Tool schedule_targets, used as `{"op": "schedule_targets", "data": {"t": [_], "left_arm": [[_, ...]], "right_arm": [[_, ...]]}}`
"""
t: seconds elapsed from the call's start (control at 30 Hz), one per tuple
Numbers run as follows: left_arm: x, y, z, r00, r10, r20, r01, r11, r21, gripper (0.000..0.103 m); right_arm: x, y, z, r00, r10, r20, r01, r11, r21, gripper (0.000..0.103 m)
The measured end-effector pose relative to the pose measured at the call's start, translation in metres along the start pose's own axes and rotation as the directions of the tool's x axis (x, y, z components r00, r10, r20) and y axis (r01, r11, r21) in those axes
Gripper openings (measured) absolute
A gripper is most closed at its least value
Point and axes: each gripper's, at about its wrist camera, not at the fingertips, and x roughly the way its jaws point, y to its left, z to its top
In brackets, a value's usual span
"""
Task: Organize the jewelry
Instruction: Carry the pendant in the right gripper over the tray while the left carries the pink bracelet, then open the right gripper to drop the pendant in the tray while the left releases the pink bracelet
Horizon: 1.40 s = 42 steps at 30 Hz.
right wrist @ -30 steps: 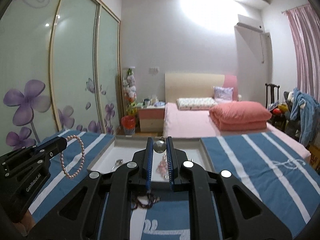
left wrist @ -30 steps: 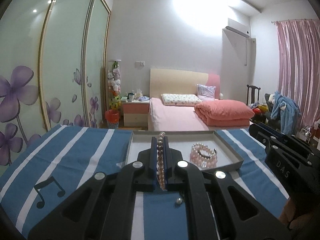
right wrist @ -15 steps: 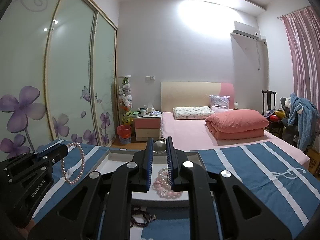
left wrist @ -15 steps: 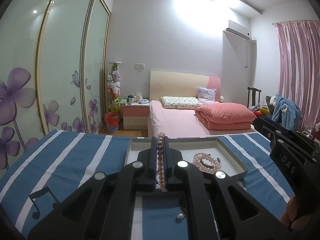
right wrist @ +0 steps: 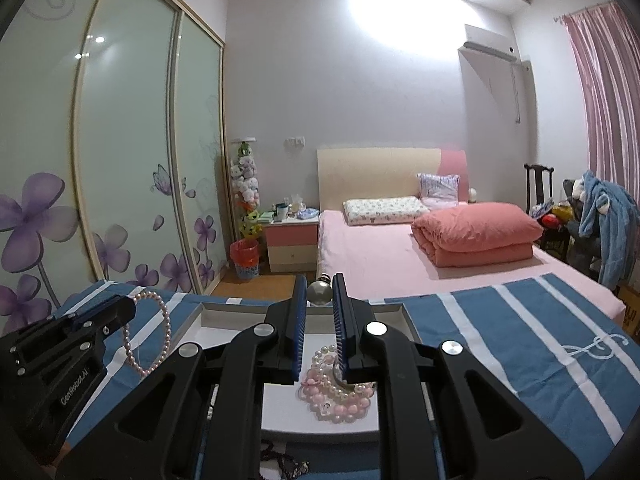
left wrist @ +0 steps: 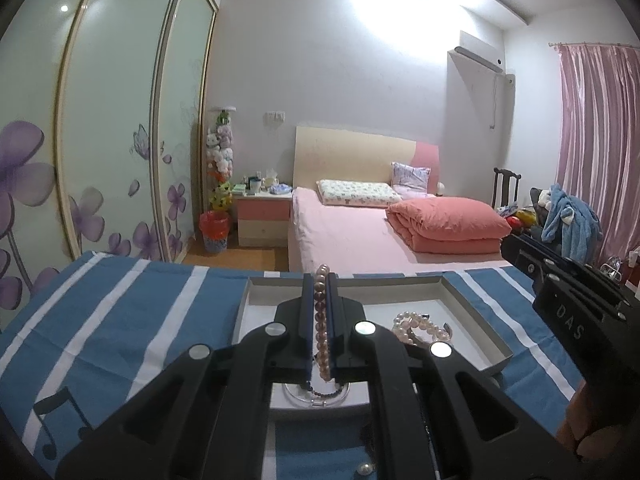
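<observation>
My left gripper (left wrist: 319, 280) is shut on a pearl bracelet (left wrist: 321, 320) and holds it over the near part of the white tray (left wrist: 476, 320). From the right wrist view the bracelet (right wrist: 150, 334) hangs as a loop from the left gripper (right wrist: 120, 308). My right gripper (right wrist: 319, 288) is shut on a silver bead pendant (right wrist: 320, 291), above the tray (right wrist: 192, 324). A pile of pink and pearl bracelets (right wrist: 336, 388) lies in the tray below it; it also shows in the left wrist view (left wrist: 420, 322). The right gripper (left wrist: 520, 248) sits at the right.
A blue and white striped cloth (left wrist: 120, 320) covers the table. A dark beaded strand (right wrist: 284, 460) lies on the cloth in front of the tray. A loose pearl (left wrist: 365, 469) lies near the front edge. A clear ring (left wrist: 316, 394) lies in the tray's near part.
Both grippers have moved forward over the tray with their jewelry held. The tray and the bracelet pile now sit closer and lower in both views.
</observation>
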Motion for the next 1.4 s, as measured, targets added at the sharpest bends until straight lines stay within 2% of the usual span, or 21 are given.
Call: {"op": "schedule_targets", "data": {"t": [0.2,0.4,0.57,0.8,0.83,0.87,0.9,0.93,1.2,1.4], "left_arm": [[0.032,0.002,-0.006,0.998,-0.02,-0.061,0.02,1.0,0.0,0.006],[0.063,0.001,-0.012,0.992,-0.034,-0.118,0.036,0.999,0.014,0.006],[0.082,0.004,-0.016,0.987,-0.038,-0.154,0.04,0.999,0.006,0.006],[0.096,0.002,-0.022,0.982,-0.048,-0.183,0.047,0.999,-0.01,0.009],[0.098,0.003,-0.022,0.981,-0.051,-0.189,0.048,0.999,-0.018,0.014],[0.098,0.006,-0.022,0.98,-0.053,-0.192,0.049,0.999,-0.024,0.022],[0.098,0.01,-0.021,0.98,-0.054,-0.192,0.048,0.998,-0.038,0.024],[0.096,0.012,-0.021,0.98,-0.056,-0.191,0.048,0.998,-0.047,0.024],[0.077,0.037,-0.012,0.983,-0.047,-0.176,0.027,0.993,-0.114,0.029],[0.056,0.041,-0.013,0.982,-0.045,-0.181,0.025,0.993,-0.113,0.029]], "right_arm": [[0.035,-0.004,-0.008,0.994,0.016,-0.104,-0.013,0.999,0.036,0.014],[0.073,-0.008,-0.024,0.969,0.046,-0.242,-0.028,0.997,0.077,0.014],[0.09,-0.011,-0.034,0.949,0.06,-0.309,-0.03,0.994,0.103,0.014],[0.101,-0.012,-0.039,0.936,0.065,-0.347,-0.025,0.993,0.118,0.016],[0.103,-0.013,-0.038,0.933,0.069,-0.353,-0.027,0.992,0.122,0.018],[0.103,-0.014,-0.039,0.932,0.071,-0.357,-0.027,0.992,0.127,0.026],[0.103,-0.015,-0.038,0.932,0.07,-0.356,-0.024,0.991,0.13,0.033],[0.1,-0.017,-0.037,0.935,0.066,-0.35,-0.019,0.991,0.135,0.035],[0.092,-0.033,-0.032,0.94,0.051,-0.337,0.007,0.986,0.169,0.035],[0.078,-0.035,-0.033,0.935,0.08,-0.346,-0.02,0.984,0.174,0.035]]}}
